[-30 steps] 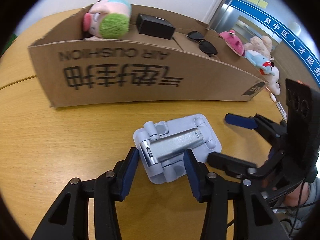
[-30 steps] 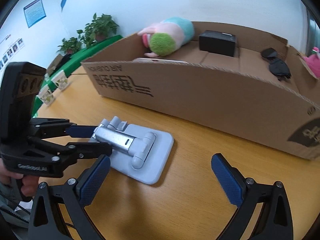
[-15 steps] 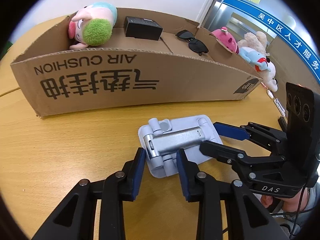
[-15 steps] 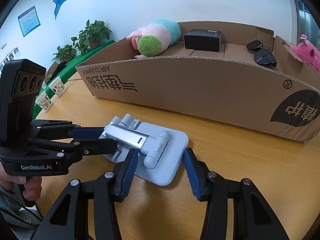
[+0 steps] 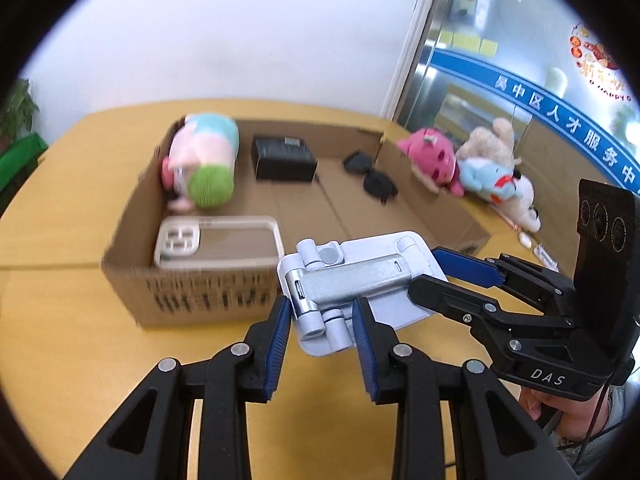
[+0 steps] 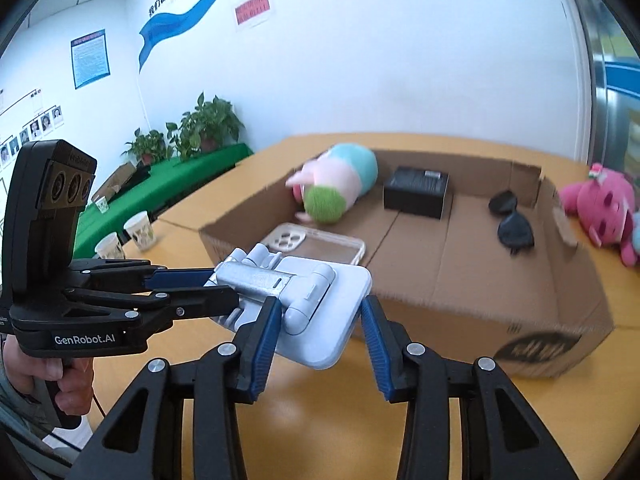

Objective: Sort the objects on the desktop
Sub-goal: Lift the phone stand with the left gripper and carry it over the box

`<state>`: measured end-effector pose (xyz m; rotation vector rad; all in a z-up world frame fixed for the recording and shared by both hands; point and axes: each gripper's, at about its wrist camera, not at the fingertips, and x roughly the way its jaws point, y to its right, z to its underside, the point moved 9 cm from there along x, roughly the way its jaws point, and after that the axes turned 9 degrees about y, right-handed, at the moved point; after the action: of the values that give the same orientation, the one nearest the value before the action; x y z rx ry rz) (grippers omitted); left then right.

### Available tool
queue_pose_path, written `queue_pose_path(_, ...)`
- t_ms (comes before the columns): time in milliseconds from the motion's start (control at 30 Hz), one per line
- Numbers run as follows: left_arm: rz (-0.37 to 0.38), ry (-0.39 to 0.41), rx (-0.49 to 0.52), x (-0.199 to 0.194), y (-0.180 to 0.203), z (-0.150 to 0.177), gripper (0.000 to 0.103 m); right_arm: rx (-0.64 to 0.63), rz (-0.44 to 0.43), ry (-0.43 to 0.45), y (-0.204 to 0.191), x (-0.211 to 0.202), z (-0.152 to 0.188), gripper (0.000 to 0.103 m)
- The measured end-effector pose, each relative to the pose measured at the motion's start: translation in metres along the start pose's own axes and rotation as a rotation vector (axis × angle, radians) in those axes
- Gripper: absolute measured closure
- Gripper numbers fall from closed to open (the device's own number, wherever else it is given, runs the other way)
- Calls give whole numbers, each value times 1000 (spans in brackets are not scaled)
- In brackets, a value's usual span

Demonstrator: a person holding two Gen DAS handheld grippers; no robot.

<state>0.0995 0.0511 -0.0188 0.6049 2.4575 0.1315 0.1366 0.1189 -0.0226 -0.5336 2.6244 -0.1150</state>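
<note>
two grippers, one folding phone stand, lifted off the table

both grippers clasp the same pale folding phone stand (image 5: 352, 280), which hangs above the wooden table (image 5: 60, 320), low centre in both views. the left gripper (image 5: 320, 326) pinches the stand's hinge end between its blue pads; the near corner of the base plate is hidden behind its fingers. the right gripper (image 6: 318, 324) has just been closing, and its pads now press on the two edges of the base plate (image 6: 320, 336).

in the left wrist view the right gripper (image 5: 430, 276) reaches in from the right, its lower finger covering part of the plate. in the right wrist view the left gripper (image 6: 218, 286) enters from the left, a hand (image 6: 52, 376) on its grip cut off at the frame edge.

behind the stand sits an open cardboard box (image 5: 192, 300), motion-blurred, its printed lettering unreadable. inside: a clear phone case (image 5: 218, 242), a pink-and-blue plush with a green tuft (image 5: 202, 168), a black box (image 5: 284, 158) and sunglasses (image 5: 370, 174). more plush toys (image 5: 472, 164) lie beyond the box at right, partly overlapping one another.
</note>
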Motion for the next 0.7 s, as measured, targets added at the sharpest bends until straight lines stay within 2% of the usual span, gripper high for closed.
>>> queue_pose_path(133,-5,28,24,16,-1,-25,72,3,10,25,13,11,-23,63)
queue_pose_path(300,5,18,-23,49,-10,-48,72,3,14,13,39,38,-42,63)
queue_pose_path(433,-8,13,-23,75,-16,-70,72,31,21,1,61,60,-57,63)
queue_pose_path(700,-3,-56,-46,122,-35,-101,73,102,33,-60,99,107,-82,63)
